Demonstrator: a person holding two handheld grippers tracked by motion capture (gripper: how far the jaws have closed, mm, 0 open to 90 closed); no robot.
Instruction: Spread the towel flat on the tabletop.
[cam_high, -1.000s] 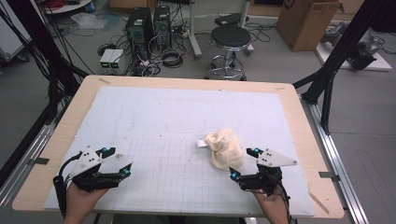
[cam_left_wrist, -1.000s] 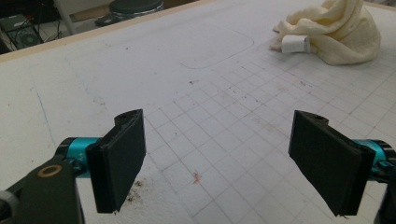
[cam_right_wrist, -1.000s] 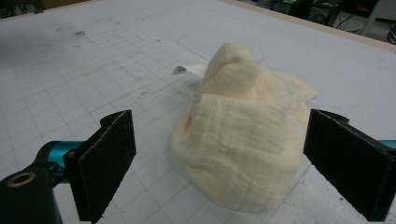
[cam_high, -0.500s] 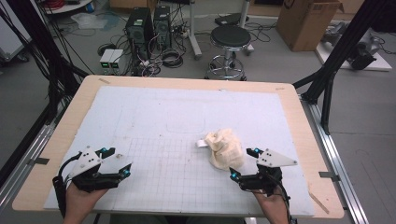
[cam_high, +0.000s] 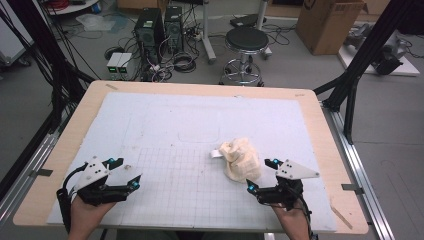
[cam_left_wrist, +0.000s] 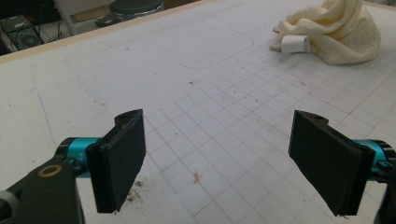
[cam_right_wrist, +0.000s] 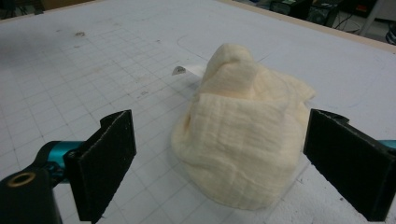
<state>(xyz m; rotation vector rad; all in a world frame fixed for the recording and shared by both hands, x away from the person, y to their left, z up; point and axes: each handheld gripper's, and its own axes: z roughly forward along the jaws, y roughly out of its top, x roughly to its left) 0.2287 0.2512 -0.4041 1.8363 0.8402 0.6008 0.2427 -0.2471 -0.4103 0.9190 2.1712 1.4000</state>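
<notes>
Left gripper view reveals a white tag (cam_left_wrist: 294, 44) on the crumpled cream cloth (cam_high: 240, 159), heaped lengthwise near-to-far; both grippers' jaws spread

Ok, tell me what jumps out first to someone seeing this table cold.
The crumpled cream cloth heaped on the white gridded mat, right of centre, with a small white tag at its left edge. The right gripper sits just in front of it, jaws wide open toward it. The left gripper rests open at the near left, well away from the cloth.
</notes>
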